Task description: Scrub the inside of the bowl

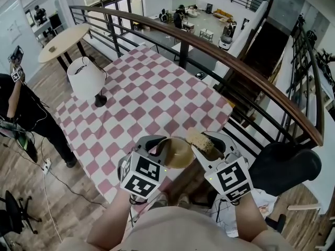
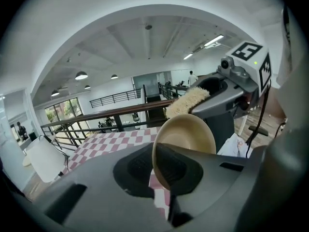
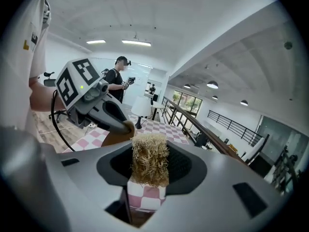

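Bowl (image 1: 177, 151) and scrub pad (image 1: 199, 138) raised at the worktop's (image 1: 152, 95) edge.
Left gripper (image 1: 161, 149) fingers (image 2: 106, 187) pinch the bowl's rim; right gripper (image 1: 207, 144) fingers (image 3: 217, 187) clamp the pad.

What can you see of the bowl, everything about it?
The bowl is round, tan and smooth, empty inside. The left gripper is shut on its rim and holds it tipped on edge over the near edge of the checked table. The straw-coloured scrubber sits right by its upper rim; contact is unclear.
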`<state>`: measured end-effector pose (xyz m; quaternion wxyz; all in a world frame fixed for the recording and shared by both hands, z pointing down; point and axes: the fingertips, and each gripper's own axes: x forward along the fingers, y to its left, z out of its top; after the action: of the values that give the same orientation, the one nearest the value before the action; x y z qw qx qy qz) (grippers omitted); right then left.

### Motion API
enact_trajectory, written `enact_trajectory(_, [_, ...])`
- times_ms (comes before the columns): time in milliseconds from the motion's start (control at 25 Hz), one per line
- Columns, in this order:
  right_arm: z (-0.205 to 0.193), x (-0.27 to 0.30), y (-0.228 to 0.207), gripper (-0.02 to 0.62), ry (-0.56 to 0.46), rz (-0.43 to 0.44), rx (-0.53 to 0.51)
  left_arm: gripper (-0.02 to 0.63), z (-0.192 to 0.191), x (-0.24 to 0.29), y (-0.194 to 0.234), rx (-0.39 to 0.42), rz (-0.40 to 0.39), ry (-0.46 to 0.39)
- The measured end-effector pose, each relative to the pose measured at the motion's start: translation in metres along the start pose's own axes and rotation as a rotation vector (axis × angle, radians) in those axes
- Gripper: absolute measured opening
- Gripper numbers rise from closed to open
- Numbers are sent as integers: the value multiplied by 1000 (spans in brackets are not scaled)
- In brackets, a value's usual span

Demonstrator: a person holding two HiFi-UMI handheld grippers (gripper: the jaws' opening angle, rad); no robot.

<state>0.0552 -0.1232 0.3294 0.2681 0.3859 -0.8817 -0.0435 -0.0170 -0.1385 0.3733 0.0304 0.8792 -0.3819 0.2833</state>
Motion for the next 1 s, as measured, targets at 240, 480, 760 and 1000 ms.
enact_trajectory(240, [19, 10, 16, 156, 3, 75, -59, 20, 0, 8, -35, 114, -44, 25])
enact_trajectory(480, [27, 25, 33, 156, 27, 135, -139, 20, 1, 11, -55, 146, -77, 38])
enact_trajectory(760, [12, 30, 28, 156, 27, 124, -97, 20, -18, 13, -48, 64, -85, 94])
enact_trajectory(1000, [-22, 32, 17, 156, 75, 85, -46, 21, -43, 19, -32, -71, -60, 153])
